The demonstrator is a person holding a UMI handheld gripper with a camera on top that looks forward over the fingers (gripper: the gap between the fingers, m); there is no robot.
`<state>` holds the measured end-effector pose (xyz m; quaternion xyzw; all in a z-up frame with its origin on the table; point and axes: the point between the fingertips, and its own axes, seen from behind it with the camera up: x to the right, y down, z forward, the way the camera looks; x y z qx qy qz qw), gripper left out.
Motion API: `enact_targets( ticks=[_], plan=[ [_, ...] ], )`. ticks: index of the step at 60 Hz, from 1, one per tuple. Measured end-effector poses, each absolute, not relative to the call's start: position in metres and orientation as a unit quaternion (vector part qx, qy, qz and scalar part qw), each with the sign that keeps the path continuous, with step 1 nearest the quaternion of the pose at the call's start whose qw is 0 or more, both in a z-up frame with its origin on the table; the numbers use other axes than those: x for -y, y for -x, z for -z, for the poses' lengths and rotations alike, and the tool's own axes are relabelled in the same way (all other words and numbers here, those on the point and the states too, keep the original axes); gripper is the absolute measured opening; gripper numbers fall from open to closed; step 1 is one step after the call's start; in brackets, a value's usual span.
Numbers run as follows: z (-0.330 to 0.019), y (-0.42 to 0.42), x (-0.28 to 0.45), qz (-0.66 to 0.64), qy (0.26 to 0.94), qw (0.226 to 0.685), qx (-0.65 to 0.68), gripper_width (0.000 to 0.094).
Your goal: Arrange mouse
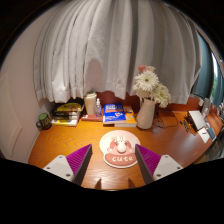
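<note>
Landmark: the round mat (121,149) marked "cute", lying on the bench (60,148) just ahead of the gripper (112,162).

Left of the mat, at the back: a small dark pot (43,121), a stack of books (67,113), a pale cup (91,104).

Behind the mat: a blue box (116,113); to its right, a white vase (146,112) with flowers (150,82).

Right of the mat, far off: some dark desk items (198,122) we cannot identify.

Mouse: we find none in view. Nothing sits on the mat, nothing between the fingers. Its heading and long axis therefore cannot be given.

Jaws: spread wide, holding nothing; the purple pads (78,158) flank the near edge of the mat, one on each side.

Risks, as we judge them:
- We may hunt for the mouse while it lies outside this view, and sweep toward the vase behind the mat, tipping it.
- Once found, a mouse seized across its long axis instead of its narrow flanks could slip or twist.
- The mat may slide if a finger drags on it.
</note>
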<state>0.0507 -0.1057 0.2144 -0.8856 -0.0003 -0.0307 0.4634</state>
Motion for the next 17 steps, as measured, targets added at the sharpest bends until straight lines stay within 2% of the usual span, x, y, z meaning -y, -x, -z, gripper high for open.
enact_targets(
  ticks=[17],
  plan=[
    [-0.213,-0.019,0.161,0.026,0.887,0.462,0.016,0.0863]
  ],
)
